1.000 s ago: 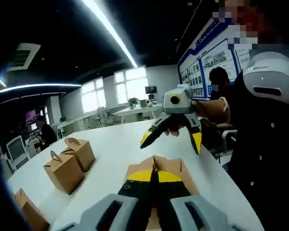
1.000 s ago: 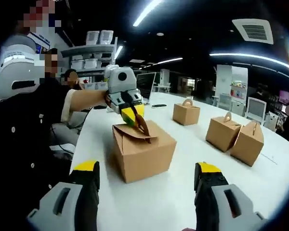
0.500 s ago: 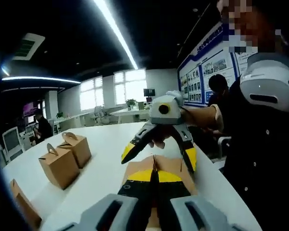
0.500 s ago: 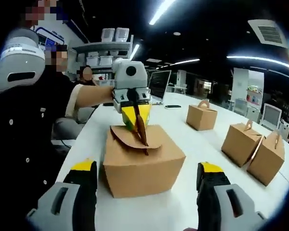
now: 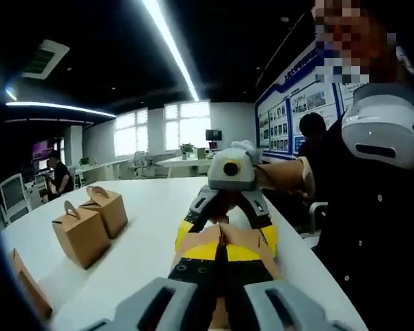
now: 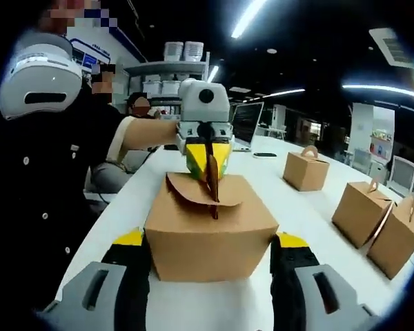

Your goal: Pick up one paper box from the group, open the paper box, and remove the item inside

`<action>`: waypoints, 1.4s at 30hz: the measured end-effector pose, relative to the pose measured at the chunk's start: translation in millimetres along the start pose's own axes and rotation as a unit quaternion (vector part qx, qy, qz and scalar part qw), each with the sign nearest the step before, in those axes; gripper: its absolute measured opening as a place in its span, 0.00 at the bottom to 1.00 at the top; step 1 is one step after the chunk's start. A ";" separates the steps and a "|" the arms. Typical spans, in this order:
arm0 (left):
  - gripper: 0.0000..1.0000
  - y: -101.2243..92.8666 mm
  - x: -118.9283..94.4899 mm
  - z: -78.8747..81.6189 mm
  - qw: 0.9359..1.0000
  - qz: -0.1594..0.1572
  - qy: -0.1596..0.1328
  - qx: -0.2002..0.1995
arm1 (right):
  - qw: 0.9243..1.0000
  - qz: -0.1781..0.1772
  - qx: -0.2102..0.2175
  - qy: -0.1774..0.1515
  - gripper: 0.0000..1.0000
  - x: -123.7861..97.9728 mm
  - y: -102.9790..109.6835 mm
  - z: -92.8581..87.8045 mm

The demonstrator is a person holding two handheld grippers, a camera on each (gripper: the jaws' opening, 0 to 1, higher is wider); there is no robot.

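Right gripper view, near field: the right hand-held gripper (image 6: 210, 255) has its two yellow-tipped jaws spread wide, one on each side of the paper box (image 6: 210, 231), close against its side walls; whether they actually touch cannot be told. The box stands upright on the white counter (image 6: 331, 276). Its top is partly undone, with one rounded flap (image 6: 186, 189) lying loose and the handle tab (image 6: 212, 176) standing up at the centre. What is inside the box is not visible.

Just behind the box, the left hand-held gripper (image 6: 208, 160) comes down from above with its yellow tips closed together on the handle tab. The person's sleeve (image 6: 76, 158) extends from the left.

Left gripper view: the left hand-held gripper (image 5: 221, 252) has its jaws pressed together on the thin tab, with the box's brown flaps (image 5: 245, 238) spread to either side. Beyond it, the right hand-held gripper (image 5: 226, 231) faces the camera, its jaws apart around the far end of the box.

Count, right gripper view: four boxes in all. One is being handled, one handled box (image 6: 306, 169) is farther back, and a pair (image 6: 379, 224) stands touching at the right. All three spare boxes are closed.

A laptop (image 6: 247, 127) and a dark flat object (image 6: 265, 154) lie at the far end of the counter.
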State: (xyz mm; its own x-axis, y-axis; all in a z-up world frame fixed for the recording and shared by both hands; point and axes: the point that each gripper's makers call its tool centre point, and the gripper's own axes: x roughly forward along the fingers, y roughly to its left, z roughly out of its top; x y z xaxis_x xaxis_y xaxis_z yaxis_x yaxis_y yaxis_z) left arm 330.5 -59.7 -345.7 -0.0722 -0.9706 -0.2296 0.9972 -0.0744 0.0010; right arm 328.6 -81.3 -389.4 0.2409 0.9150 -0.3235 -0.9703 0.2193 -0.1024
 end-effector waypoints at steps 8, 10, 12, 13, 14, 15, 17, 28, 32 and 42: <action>0.30 -3.7 -4.4 3.9 0.999 0.021 -0.003 -0.039 | 1.000 -0.007 0.002 -0.012 0.68 0.4 1.8 5.0; 0.32 -1.6 -7.9 5.7 0.999 0.044 0.000 -0.028 | 1.000 -0.009 0.000 -0.012 0.68 0.5 1.8 4.9; 0.34 0.7 -12.4 7.4 0.997 0.077 0.009 -0.009 | 1.000 -0.012 -0.003 -0.010 0.68 0.7 1.9 4.5; 0.34 1.9 -14.7 8.3 0.996 0.093 0.013 0.001 | 1.000 -0.013 -0.003 -0.009 0.68 0.6 1.8 4.7; 0.34 3.5 -16.7 9.5 0.993 0.114 0.018 0.011 | 1.000 -0.014 -0.003 -0.009 0.68 0.7 2.0 4.7; 0.34 3.0 -18.4 11.8 0.991 0.130 0.020 0.016 | 1.000 -0.015 -0.005 -0.008 0.68 0.5 2.5 4.8; 0.34 0.3 -21.5 15.3 0.987 0.159 0.025 0.015 | 1.000 -0.017 -0.006 -0.007 0.68 0.6 2.5 4.3; 0.35 -14.3 -44.2 4.6 0.922 0.356 0.151 0.005 | 0.999 -0.032 -0.004 -0.004 0.67 -1.2 2.0 2.9; 0.37 -19.2 -48.6 6.6 0.897 0.422 0.131 -0.034 | 0.999 -0.038 -0.011 -0.001 0.66 -1.7 2.0 2.9; 0.32 -43.3 -28.8 14.6 0.881 0.442 0.164 0.034 | 0.999 -0.044 -0.013 -0.001 0.64 -3.0 -0.3 3.8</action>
State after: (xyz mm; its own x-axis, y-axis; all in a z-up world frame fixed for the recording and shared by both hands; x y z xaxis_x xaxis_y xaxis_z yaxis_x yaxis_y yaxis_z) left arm 289.1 -31.9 -324.9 0.7530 -0.5383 -0.3785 0.6566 0.6535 0.3767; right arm 328.1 -82.9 -384.8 0.3255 0.8932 -0.3104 -0.9443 0.2903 -0.1551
